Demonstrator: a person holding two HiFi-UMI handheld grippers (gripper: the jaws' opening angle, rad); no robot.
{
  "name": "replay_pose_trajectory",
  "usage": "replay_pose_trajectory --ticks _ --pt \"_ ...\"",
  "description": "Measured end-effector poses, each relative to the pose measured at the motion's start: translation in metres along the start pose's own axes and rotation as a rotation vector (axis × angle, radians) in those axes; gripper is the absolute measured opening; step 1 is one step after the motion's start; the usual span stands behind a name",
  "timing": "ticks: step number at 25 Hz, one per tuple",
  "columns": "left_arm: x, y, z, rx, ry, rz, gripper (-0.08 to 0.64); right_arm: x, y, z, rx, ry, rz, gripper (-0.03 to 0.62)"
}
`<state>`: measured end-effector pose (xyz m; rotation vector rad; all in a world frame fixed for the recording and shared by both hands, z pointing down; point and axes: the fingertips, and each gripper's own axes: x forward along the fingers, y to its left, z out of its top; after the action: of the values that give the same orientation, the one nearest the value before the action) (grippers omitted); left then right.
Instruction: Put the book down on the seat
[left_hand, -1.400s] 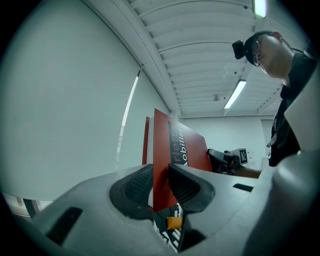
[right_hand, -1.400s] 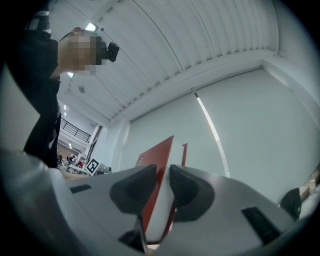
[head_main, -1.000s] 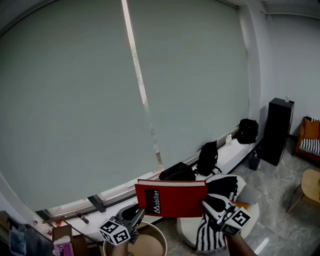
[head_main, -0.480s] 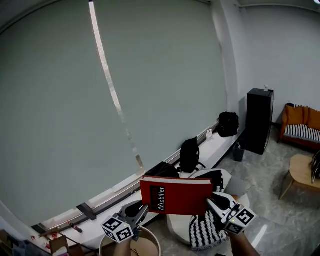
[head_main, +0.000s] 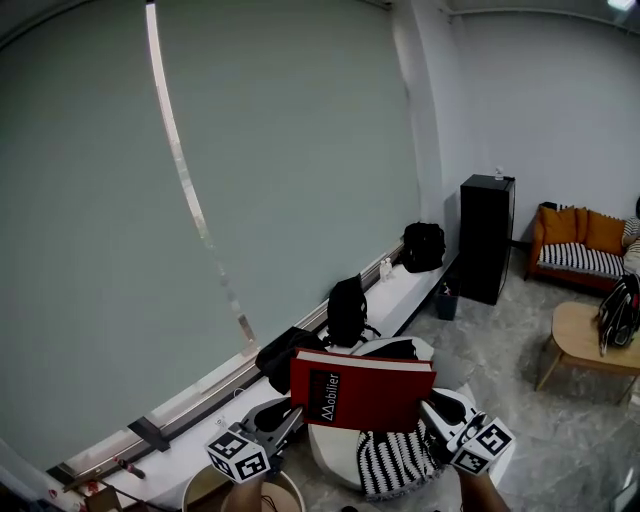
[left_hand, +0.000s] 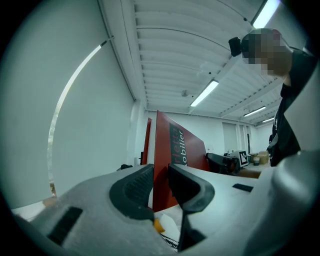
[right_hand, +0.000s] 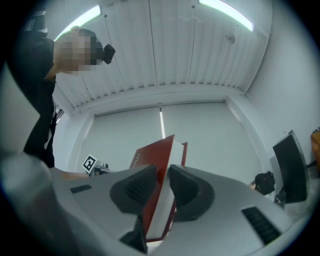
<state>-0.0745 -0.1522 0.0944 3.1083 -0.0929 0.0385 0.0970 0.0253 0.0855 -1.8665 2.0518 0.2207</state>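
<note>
Book (head_main: 362, 388): red, kept up in the air, clamped at its two short ends. One end sat between the jaws of the left gripper (head_main: 287, 418), the other end between the jaws of the right gripper (head_main: 433, 408). Both pairs of jaws half closed, pads pressed on the covers.

Long axis: stretched straight from one gripper to the other, cover upright and turned toward the person.

Seat (head_main: 333, 452): white and round, with a striped cloth (head_main: 385, 462) on it, below the book and just beyond both grippers. Looked somewhat nearer to the right gripper.

Left gripper pointed about level, right gripper tilted slightly upward, both turned inward. Seemed to call for lowering forward and laying the cover flat.
</note>
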Motion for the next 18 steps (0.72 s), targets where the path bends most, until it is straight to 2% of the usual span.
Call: replay_pose_trajectory --ticks 8,13,18 --pt "0.069 -0.004 -0.017 -0.036 0.020 -0.114 0.107 -0.026 -0.044 0.003 -0.026 0.024 -0.114 0.097" --pt "0.109 0.011 -0.032 -0.064 0.022 -0.189 0.107 -0.024 -0.069 -0.006 -0.052 0.047 -0.185 0.097" --pt "0.144 0.027 -0.033 -0.078 0.026 -0.262 0.106 -0.015 -0.089 -0.004 -0.080 0.060 -0.246 0.097"
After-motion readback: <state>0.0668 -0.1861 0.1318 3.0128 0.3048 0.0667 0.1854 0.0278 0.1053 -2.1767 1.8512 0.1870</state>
